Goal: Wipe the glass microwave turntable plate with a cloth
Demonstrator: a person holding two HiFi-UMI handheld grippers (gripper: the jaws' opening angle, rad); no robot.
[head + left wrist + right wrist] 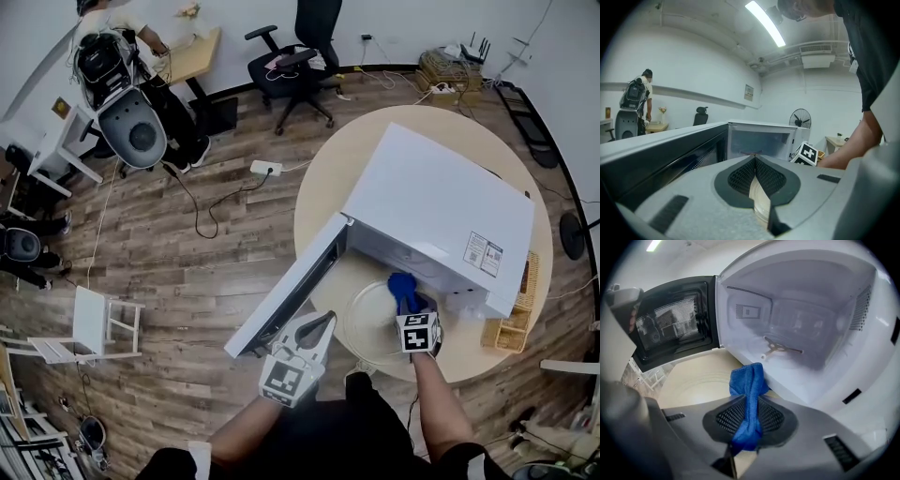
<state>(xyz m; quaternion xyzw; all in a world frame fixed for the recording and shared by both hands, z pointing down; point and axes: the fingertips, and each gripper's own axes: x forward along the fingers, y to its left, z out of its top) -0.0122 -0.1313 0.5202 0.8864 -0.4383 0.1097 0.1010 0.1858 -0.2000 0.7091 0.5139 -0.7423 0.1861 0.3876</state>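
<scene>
**Work area.** A round desk (pixel 323 202) with a smooth beige top carries a white, box-shaped microwave (pixel 441 202). Its door (pixel 291 295) is swung fully open. The door has a dark frame and a perforated mesh window. The desk stands on a wood-plank floor (pixel 187 281).

**Workpiece.** The glass turntable plate (pixel 370 328) lies flat on the desk directly in front of the open cavity (pixel 801 329), outside the microwave. It is circular and transparent, with a raised rim and faint concentric rings, and the beige top shows through it. Inside the cavity, a three-armed roller support (pixel 780 348) rests on the glossy white floor panel.

**Right tool.**
- The right tool (pixel 751 399) is clamped on a blue cloth (pixel 749 394).
- The cloth has a soft, napped texture and is gathered into a twisted bundle.
- It runs between the black, grid-textured pads (pixel 771 416) and stands out beyond the tips.
- In the head view, the cloth's free end sits at the plate's far edge, close to the cavity's lower lip.

**Left tool.**
- The left tool (pixel 754 159) is closed, with the tips of its pads meeting.
- A pale, rounded edge shows in the slot lower down between the pads. What it is cannot be determined.
- In the head view, this tool sits near the plate's left rim, just beside the open door.
</scene>
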